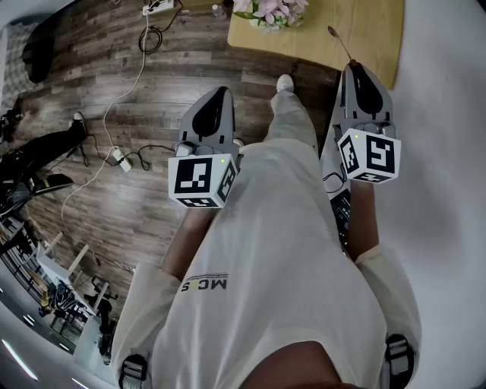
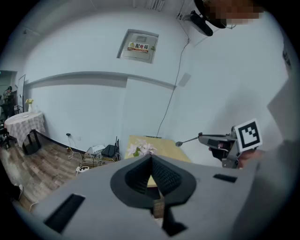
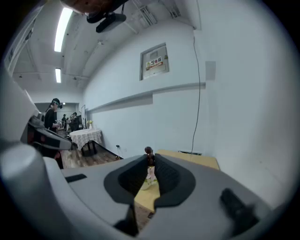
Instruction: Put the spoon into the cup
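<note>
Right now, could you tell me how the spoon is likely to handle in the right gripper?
The spoon looks thin and straight, so probably stiff and light. The right gripper pinches only its handle end, so it may pivot if bumped.

A light wooden table (image 1: 334, 34) sits at the top centre of the head view, with pink flowers (image 1: 271, 13) on its upper left edge. The plank floor (image 1: 83, 83) at the left carries a power strip (image 1: 158, 7) and coiled black cable (image 1: 152, 38).

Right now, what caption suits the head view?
Person's right gripper holds a spoon; left gripper shut; table with flowers ahead.
</note>
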`<state>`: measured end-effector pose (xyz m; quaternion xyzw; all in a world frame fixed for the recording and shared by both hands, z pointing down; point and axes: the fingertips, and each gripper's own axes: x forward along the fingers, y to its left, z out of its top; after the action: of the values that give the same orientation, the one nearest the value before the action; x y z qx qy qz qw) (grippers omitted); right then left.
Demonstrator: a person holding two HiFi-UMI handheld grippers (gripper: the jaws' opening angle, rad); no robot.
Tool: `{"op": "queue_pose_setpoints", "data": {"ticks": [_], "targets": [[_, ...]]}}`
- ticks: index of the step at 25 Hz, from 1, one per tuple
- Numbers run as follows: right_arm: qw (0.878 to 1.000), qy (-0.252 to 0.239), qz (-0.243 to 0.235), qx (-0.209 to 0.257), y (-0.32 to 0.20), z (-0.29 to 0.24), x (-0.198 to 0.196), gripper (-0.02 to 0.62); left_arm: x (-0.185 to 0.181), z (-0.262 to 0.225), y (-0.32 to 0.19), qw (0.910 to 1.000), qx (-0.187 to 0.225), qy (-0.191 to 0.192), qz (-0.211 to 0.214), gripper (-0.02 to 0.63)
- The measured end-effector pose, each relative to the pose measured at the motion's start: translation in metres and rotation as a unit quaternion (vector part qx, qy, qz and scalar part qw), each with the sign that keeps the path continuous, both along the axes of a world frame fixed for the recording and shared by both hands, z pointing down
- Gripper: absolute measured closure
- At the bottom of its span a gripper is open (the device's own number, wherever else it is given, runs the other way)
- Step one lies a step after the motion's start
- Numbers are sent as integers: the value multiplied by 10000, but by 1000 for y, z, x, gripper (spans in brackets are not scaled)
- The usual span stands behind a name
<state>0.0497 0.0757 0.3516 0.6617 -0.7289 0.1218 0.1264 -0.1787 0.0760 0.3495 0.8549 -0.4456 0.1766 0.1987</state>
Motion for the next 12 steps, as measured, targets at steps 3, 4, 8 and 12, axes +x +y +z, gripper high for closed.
{"op": "queue_pose_setpoints", "data": {"ticks": [3, 4, 8, 12], "targets": [[9994, -183, 238, 162, 73, -5, -40, 537, -28, 4, 49, 9996, 57, 68, 256, 595], [9991, -202, 324, 199, 96, -5, -54, 537, -38, 3, 65, 9993, 94, 118, 346, 595], [9976, -286, 612, 119, 185, -9, -109, 537, -77, -8, 128, 9972, 156, 188, 712, 595], [9961, -407, 765, 133, 241, -19, -129, 537, -88, -19, 167, 9956, 172, 280, 875, 595]]}}
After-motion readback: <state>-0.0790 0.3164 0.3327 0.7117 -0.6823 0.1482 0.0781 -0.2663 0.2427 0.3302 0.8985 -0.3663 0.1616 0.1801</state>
